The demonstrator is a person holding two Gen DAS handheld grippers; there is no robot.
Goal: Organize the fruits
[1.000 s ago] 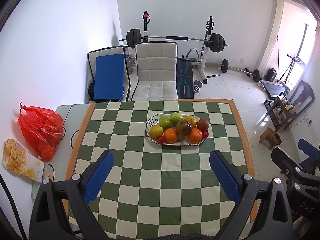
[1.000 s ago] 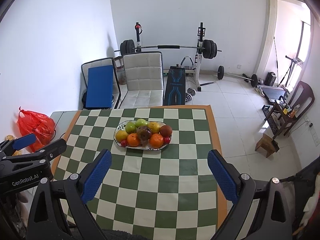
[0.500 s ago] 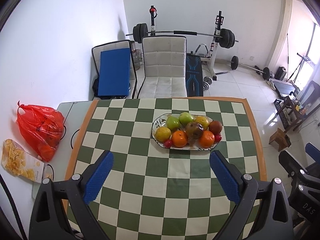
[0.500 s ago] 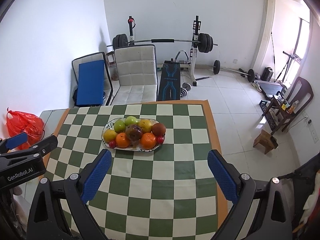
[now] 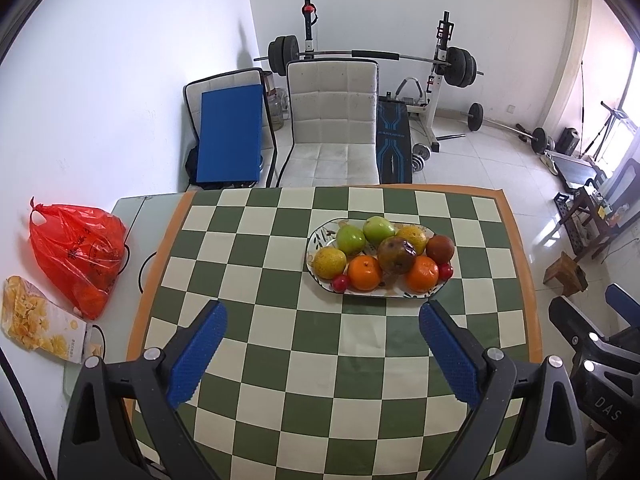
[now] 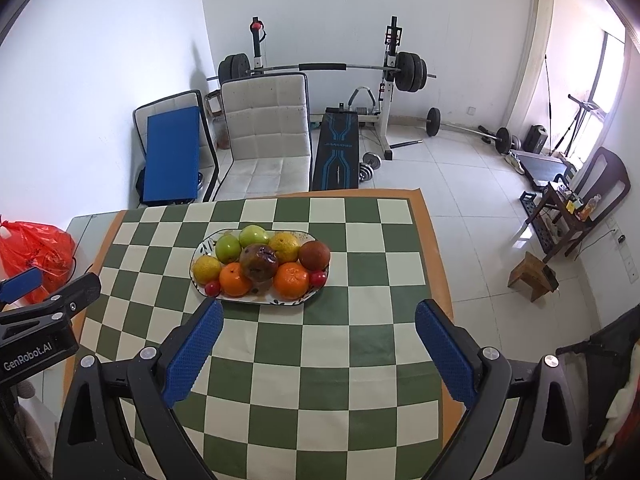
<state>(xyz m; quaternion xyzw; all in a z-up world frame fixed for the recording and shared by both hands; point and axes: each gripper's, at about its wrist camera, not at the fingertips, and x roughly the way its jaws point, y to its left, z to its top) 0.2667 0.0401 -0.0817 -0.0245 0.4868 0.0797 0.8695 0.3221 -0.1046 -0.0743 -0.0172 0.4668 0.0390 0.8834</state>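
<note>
At the left edge a crumpled red plastic bag [image 5: 78, 254] sits beside the green-and-cream checkered tablecloth [image 5: 280, 360]. The left gripper [image 5: 322, 330] hangs over the cloth at lower centre, jaws wide, holding nothing. Just above it lies the oval patterned plate [image 5: 320, 236] heaped with pears, oranges and other fruit. The right gripper [image 6: 318, 328] hovers likewise, wide and empty.
</note>
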